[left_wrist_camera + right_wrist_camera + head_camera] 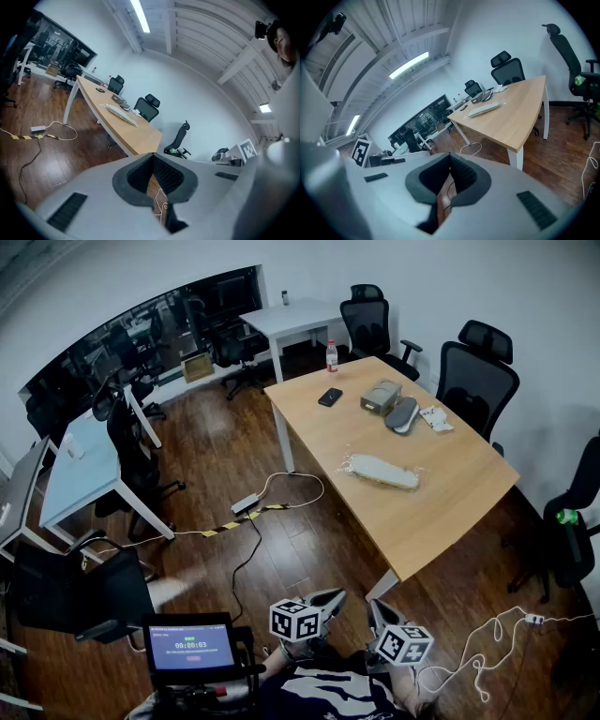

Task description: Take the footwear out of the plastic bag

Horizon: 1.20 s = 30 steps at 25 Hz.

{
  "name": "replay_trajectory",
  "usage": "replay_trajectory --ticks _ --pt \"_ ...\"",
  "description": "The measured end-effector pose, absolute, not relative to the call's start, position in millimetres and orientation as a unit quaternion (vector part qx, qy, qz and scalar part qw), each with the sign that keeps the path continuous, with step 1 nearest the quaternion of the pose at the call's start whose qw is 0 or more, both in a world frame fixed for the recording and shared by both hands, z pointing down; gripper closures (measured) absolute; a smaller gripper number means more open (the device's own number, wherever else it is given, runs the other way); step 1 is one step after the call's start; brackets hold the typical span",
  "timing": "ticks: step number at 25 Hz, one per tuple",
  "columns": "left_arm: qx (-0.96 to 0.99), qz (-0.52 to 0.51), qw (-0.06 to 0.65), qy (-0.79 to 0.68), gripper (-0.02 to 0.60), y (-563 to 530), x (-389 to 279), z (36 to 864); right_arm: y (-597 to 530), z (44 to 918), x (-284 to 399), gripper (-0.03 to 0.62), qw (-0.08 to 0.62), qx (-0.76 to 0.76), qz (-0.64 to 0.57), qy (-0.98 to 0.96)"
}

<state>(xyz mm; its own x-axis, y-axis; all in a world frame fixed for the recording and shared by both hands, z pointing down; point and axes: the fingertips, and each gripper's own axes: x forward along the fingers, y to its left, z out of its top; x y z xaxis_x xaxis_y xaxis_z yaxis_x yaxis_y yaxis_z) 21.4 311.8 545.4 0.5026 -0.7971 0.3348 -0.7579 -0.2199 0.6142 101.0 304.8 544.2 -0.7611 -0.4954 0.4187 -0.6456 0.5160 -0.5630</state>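
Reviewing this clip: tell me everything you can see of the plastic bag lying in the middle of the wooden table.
The plastic bag is clear and crinkled, with loose, ruffled edges at its ends. It lies flat near the middle of the light wooden table, its long axis running slantwise across the top. Through it shows pale, elongated footwear, still inside; finer detail is too small to tell. Only the tabletop touches it.
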Motion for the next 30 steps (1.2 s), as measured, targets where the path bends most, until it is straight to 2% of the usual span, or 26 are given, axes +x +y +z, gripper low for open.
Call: replay_trajectory --ticks 10,23,30 --pt "0.766 -0.047 0.395 -0.505 0.578 298.5 15.0 548.6 280.0 536.9 118.6 0.597 0.093 0.355 0.363 -0.856" --pt "0.743 -0.079 0.393 -0.535 0.578 128.3 42.9 545.2 95.9 537.0 162.7 0.597 0.094 0.338 0.348 -0.869" --pt "0.727 -0.086 0.398 -0.553 0.578 86.9 61.2 551.8 42.2 550.0 181.8 0.597 0.096 0.323 0.363 -0.869"
